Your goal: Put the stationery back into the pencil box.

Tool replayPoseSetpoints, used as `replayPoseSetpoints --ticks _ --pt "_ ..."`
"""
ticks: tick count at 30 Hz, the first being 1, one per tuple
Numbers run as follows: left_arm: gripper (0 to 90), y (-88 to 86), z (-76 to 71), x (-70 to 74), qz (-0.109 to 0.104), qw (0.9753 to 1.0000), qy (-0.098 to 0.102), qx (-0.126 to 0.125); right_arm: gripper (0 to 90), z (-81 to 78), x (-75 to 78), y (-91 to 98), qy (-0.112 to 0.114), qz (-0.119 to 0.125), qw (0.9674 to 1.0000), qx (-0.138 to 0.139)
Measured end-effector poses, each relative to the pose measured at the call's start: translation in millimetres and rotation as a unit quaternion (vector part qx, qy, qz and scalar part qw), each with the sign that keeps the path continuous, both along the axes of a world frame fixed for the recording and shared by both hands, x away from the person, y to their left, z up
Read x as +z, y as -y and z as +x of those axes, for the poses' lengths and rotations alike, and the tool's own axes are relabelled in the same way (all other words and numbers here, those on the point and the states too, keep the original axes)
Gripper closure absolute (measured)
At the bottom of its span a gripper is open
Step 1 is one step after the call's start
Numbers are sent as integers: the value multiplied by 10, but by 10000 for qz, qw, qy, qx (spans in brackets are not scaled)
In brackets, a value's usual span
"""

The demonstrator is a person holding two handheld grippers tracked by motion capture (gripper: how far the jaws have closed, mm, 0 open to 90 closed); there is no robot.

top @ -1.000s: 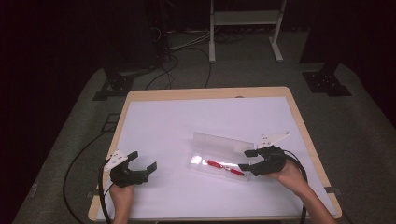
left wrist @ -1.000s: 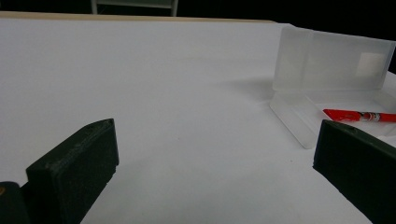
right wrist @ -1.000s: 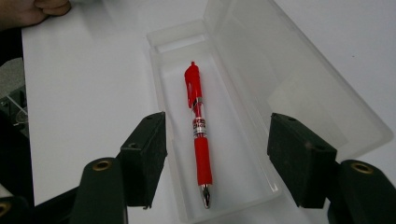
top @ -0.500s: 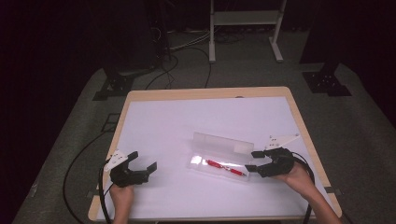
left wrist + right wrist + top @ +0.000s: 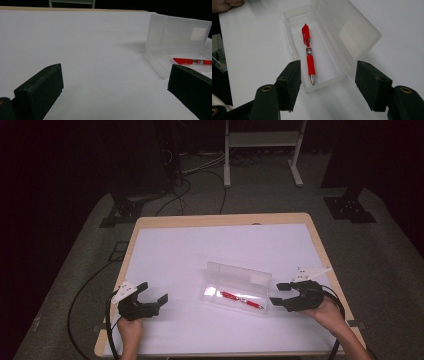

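Lying inside the clear plastic hinged case [image 5: 236, 291], lid propped up, the red click pen [image 5: 308, 55] sits mid-table. The right gripper [image 5: 281, 294], jaws spread and empty, faces the case's end, probably lined up for it. The left gripper [image 5: 152, 295], likewise released, rests well apart.

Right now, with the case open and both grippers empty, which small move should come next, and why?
Probably ease the right gripper forward and down over the red pen. Its jaws stand open just short of the clear case, whose lid is up, and the pen lies loose inside, tip toward that gripper. The left gripper sits farther off.
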State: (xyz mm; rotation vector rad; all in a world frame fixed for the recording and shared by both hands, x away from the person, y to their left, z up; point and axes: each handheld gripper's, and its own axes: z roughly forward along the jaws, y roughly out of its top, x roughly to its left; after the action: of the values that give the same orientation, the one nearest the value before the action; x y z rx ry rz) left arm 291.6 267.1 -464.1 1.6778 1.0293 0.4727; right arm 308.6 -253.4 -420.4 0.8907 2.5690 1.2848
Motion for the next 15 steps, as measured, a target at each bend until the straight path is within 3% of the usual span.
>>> replayPoseSetpoints --ticks 15 --pt "0 1 0 0 4 10000 -2 -4 361 -85 -65 203 -45 11 9998 -187"
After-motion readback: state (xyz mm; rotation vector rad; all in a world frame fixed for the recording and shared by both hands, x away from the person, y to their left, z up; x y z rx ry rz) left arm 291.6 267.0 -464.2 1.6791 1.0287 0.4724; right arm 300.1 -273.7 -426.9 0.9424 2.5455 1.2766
